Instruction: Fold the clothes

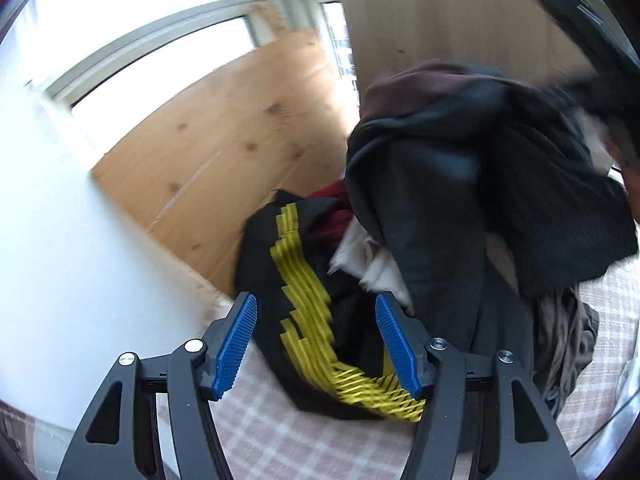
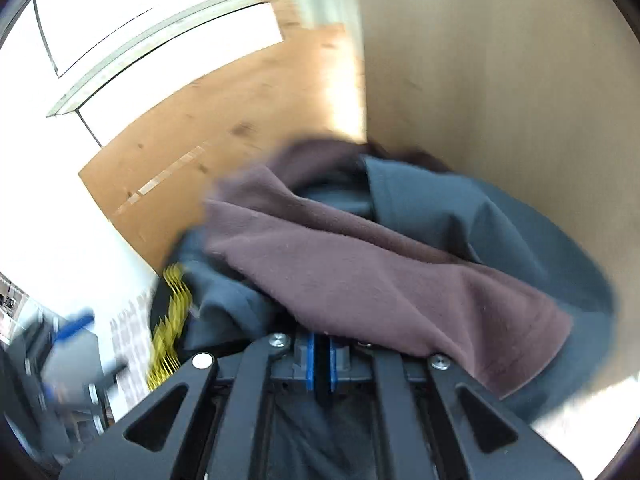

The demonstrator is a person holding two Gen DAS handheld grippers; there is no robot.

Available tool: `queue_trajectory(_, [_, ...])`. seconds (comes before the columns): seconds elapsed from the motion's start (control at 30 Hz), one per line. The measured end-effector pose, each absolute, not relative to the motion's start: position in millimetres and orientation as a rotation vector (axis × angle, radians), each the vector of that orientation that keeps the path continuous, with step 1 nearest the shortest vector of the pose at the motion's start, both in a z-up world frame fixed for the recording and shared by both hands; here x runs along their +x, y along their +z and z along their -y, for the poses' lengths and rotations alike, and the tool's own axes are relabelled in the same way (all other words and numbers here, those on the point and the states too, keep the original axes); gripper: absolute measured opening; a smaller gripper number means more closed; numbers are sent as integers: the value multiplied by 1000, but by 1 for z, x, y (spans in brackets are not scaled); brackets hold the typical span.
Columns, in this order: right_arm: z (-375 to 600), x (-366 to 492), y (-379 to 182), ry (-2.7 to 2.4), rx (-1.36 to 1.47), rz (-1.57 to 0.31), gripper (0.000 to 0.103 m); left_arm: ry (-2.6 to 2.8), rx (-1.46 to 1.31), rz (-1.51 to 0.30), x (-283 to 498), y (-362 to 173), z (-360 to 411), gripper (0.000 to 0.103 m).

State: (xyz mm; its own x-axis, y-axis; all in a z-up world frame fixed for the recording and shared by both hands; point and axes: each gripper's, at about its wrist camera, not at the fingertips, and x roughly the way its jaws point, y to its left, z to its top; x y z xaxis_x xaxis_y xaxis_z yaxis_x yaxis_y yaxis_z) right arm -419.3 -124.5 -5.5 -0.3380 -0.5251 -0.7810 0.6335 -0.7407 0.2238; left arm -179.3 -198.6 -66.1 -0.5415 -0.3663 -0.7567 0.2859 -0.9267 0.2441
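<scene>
right gripper [image 2: 320, 364]: its 2 blue pads [image 2: 310, 364] are pinched almost together, w/ dark fabric caught in the thin gap between them. so it's clamped on a bundle of clothes. the bundle is a slate-blue garment [image 2: 452, 208] w/ a maroon-brown fleece piece [image 2: 360, 272] draped across it, right over the gripper's nose. the cloth hangs in front of a beige wall [image 2: 500, 80], above a wood floor [image 2: 224, 128]. blurred at lower left of the right view: the left gripper's blue pad and a bit of yellow zigzag print.

left gripper [image 1: 316, 348]: jaws stand wide apart, nothing between the blue pads [image 1: 236, 344]; they touch no cloth. just past them lies a black garment w/ yellow zigzag stripes [image 1: 304, 300] on a pink-and-white checked cover [image 1: 280, 440]. behind it a dark red piece [image 1: 328, 208] and a white piece [image 1: 368, 260] in the pile. to the right, the lifted bundle shows as a dark mass, grey-blue and brown on top, hanging over the pile. more crumpled grey-brown cloth [image 1: 560, 340] sits at right on the cover. bright window [image 1: 120, 20] beyond the floor.
</scene>
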Motion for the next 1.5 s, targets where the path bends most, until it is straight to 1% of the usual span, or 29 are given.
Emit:
queue_trajectory(0.1, [174, -429, 18, -2054, 1157, -41, 5, -2430, 1242, 118, -164, -64, 210, 60])
queue_trajectory(0.2, [189, -413, 35, -2002, 1198, -84, 7, -2395, 1246, 114, -153, -67, 226, 60])
queue_trajectory(0.27, [177, -392, 45, -2004, 1201, -155, 11, -2382, 1245, 112, -149, -68, 233, 60])
queue_trajectory(0.3, [172, -381, 51, -2005, 1203, -190, 17, -2382, 1246, 114, -149, -69, 234, 60])
queue_trajectory(0.33, [166, -372, 55, -1996, 1215, -212, 21, -2382, 1246, 116, -149, -69, 236, 60])
queue_trajectory(0.4, [137, -350, 63, -1981, 1244, -245, 21, -2386, 1247, 122, -147, -68, 236, 60])
queue_trajectory(0.47, [89, -321, 76, -2025, 1240, -286, 21, -2408, 1246, 138, -142, -65, 227, 60])
queue_trajectory(0.5, [61, -306, 82, -2057, 1230, -277, 22, -2423, 1247, 147, -141, -63, 221, 60])
queue_trajectory(0.57, [-5, -280, 86, -2145, 1249, -221, 33, -2476, 1264, 177, -143, -61, 199, 60])
queue_trajectory(0.6, [-39, -267, 86, -2193, 1265, -185, 45, -2505, 1273, 195, -145, -59, 187, 60])
queue_trajectory(0.63, [-74, -254, 85, -2252, 1290, -157, 47, -2538, 1284, 216, -147, -59, 172, 60])
queue_trajectory(0.77, [-231, -186, 61, -2529, 1481, -29, 47, -2712, 1351, 332, -161, -62, 94, 60])
queue_trajectory(0.87, [-327, -128, 22, -2664, 1701, 164, 47, -2833, 1426, 411, -168, -67, 27, 60])
queue_trajectory(0.97, [-403, -85, -17, -2706, 1842, 421, 47, -2934, 1529, 536, -174, -84, -48, 60])
queue_trajectory(1.1, [-427, -57, -42, -2701, 1799, 681, 47, -2984, 1615, 722, -173, -103, -122, 60])
queue_trajectory(1.13, [-423, -57, -48, -2693, 1784, 714, 47, -2996, 1629, 759, -172, -106, -136, 60])
queue_trajectory(1.2, [-399, -68, -54, -2691, 1771, 670, 47, -3012, 1635, 808, -172, -109, -152, 60])
queue_trajectory(1.33, [-359, -106, -68, -2711, 1783, 513, 47, -3007, 1613, 854, -178, -107, -151, 60])
queue_trajectory(1.5, [-353, -142, -92, -2753, 1903, 550, 47, -2998, 1569, 849, -179, -101, -131, 60])
